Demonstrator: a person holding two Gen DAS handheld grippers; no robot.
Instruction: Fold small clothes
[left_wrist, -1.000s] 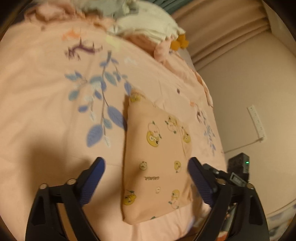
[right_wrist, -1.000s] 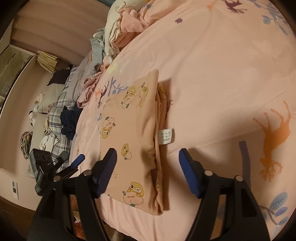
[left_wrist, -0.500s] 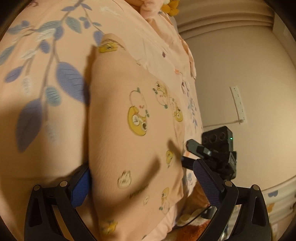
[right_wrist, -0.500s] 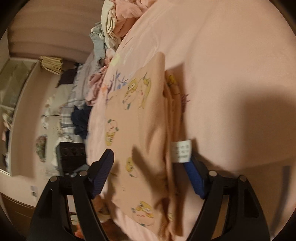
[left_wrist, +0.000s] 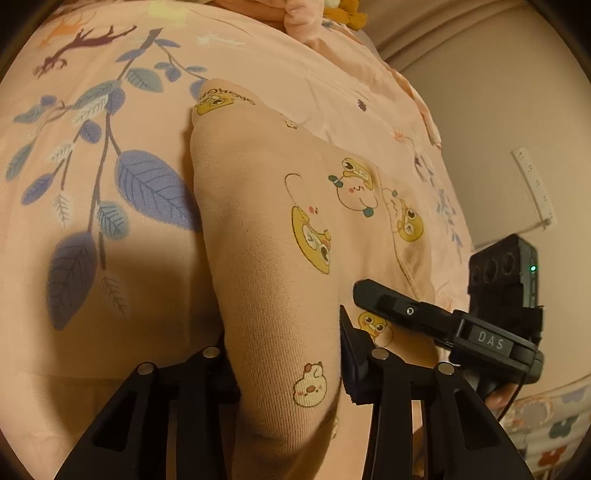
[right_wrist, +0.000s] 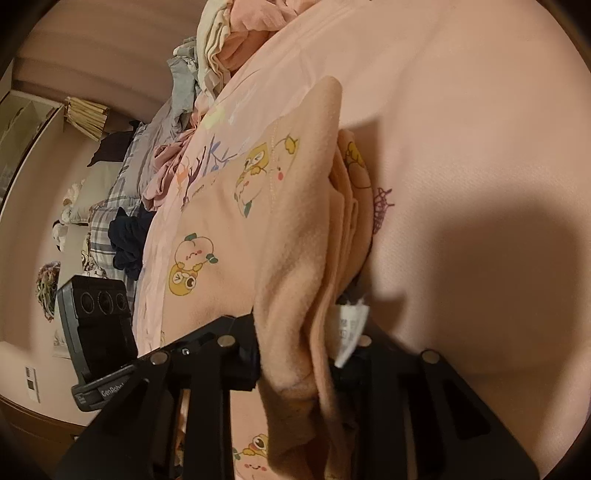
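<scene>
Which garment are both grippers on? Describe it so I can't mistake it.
On the peach bedspread with blue leaves, look nearest the grippers: the folded peach cotton garment. Unlike the crumpled clothes pile farther off, it is flat, printed with yellow cartoon ducks, with a white label.

A: The folded garment (left_wrist: 266, 236) between the left hand-held gripper's (left_wrist: 288, 373) black fingers is peach, with yellow cartoon critters all over it.

B: Yep, and the bed cover (left_wrist: 74, 280) left of that hand-held gripper is pink with blue-purple leaves. White care tag (right_wrist: 349, 328) by the right hand-held gripper (right_wrist: 295, 354).
</scene>
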